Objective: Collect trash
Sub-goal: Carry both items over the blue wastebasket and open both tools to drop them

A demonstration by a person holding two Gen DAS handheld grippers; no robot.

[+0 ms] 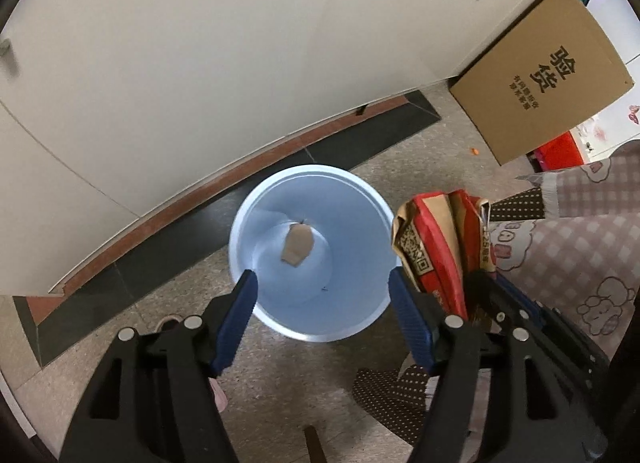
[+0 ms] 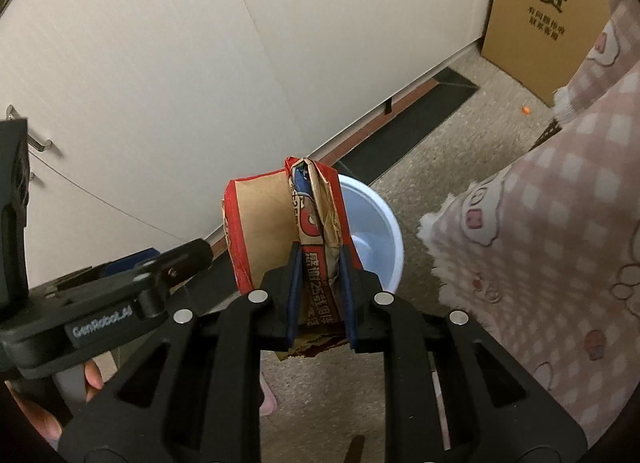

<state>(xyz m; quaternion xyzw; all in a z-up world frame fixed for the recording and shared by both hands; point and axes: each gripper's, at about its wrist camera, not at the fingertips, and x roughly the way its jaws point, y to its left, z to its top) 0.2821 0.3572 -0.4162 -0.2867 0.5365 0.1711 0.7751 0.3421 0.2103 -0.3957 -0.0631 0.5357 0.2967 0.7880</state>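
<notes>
Blue-padded fingers of the left gripper [image 1: 322, 283] stand wide apart over a pale blue bin [image 1: 256, 219] on the speckled floor [image 1: 420, 143], with nothing between them. Down inside the bin, a small brown scrap of cardboard [image 1: 297, 243] shows against the bottom, well clear of both pads.

To the right of that bin in the left wrist view, the right gripper [image 2: 320, 259] is clenched on a crumpled red and brown paper bag [image 2: 316, 247]. Its pads press the bag's folded middle from both sides, and the bag sticks out past the fingertips, its top end over the near rim of the bin. A loose flap of the bag hangs out to the left of the jaws.

White cabinet doors [image 1: 180, 63] run behind the bin, and a brown cardboard box [image 1: 540, 75] leans against them farther along. A pink checked sleeve [image 2: 560, 223] fills the right edge.
</notes>
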